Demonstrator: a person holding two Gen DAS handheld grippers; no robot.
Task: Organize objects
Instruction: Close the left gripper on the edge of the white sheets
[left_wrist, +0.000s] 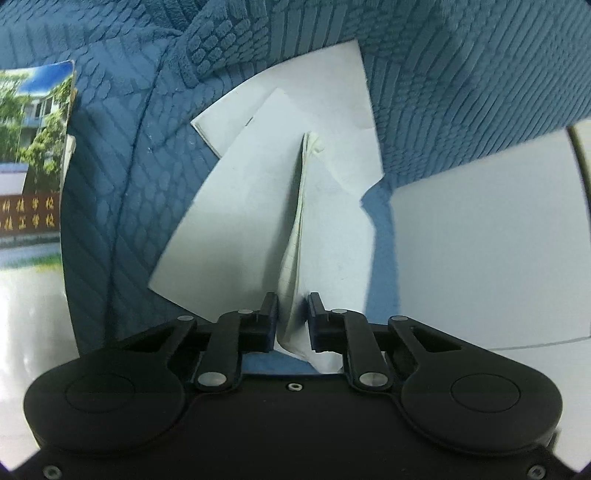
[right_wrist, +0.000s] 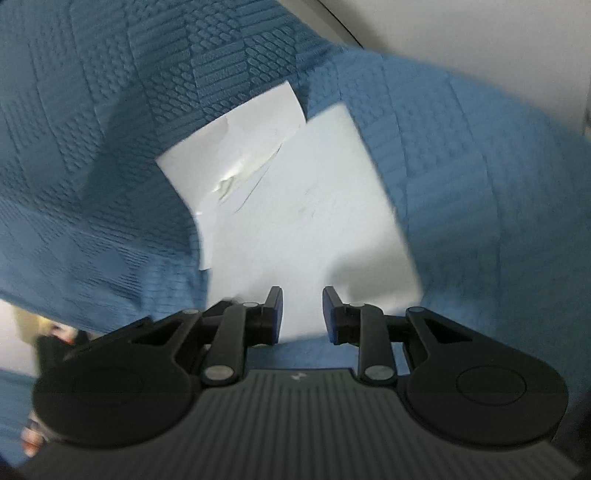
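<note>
**Blue weave, white sheets, black jaws**

A blue cloth (left_wrist: 461, 92) is seen embossed with blocks of ribs, ovals and diagonal lines. White paper sheets (left_wrist: 236, 206) are laid on it, one marked with a faint grid. At the far left, a printed card (left_wrist: 31, 155) is coloured with green trees, blue sky and yellow characters on brown. The jaws are black, padded in blue. The desk (left_wrist: 491, 258) is white.

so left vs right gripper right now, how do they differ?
Left gripper: jaws close together, with a raised fold of white paper standing between them. Right gripper: jaws wider apart, nothing pinched; flat white paper lies beyond and below them. The left view is sharp, the right view blurred. Shared: both point down at white sheets lying on the blue textured cloth.
</note>
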